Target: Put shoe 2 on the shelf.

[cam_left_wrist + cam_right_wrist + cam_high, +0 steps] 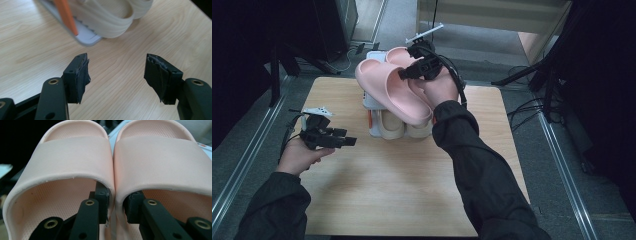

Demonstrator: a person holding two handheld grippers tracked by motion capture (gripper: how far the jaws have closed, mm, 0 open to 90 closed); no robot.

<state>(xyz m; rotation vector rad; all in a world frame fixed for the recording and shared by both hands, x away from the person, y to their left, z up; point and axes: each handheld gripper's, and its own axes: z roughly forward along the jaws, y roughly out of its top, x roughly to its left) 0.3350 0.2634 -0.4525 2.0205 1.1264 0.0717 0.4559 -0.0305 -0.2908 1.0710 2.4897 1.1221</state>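
Your right gripper (408,73) is clenched on the pair of pink slippers (394,90). In the right gripper view one jaw sits inside each slipper and the pads pinch the two inner side walls together, right under the straps (75,157). Both slippers are side by side, touching along that seam, toes pointing away from the camera.

From above, the pink pair is off the table (412,200), tilted, held over the small white rack (371,102) at the far middle of the tabletop. Your right hand (443,87) comes in from the right side of the rack, sleeve running back to the bottom edge.

Under the pink pair, a beige pair of slippers (394,127) sits on the lower level of the rack, toes toward you. An orange part (370,120) shows on the rack's left front edge.

Your left gripper (343,141) is released: jaws wide apart, nothing between them, only bare wood behind them in the left gripper view. It sits low over the left side of the table, pointing right toward the rack, apart from it. That view shows the rack's front corner (87,40), the orange part and the beige straps (112,22) just ahead of the jaws.
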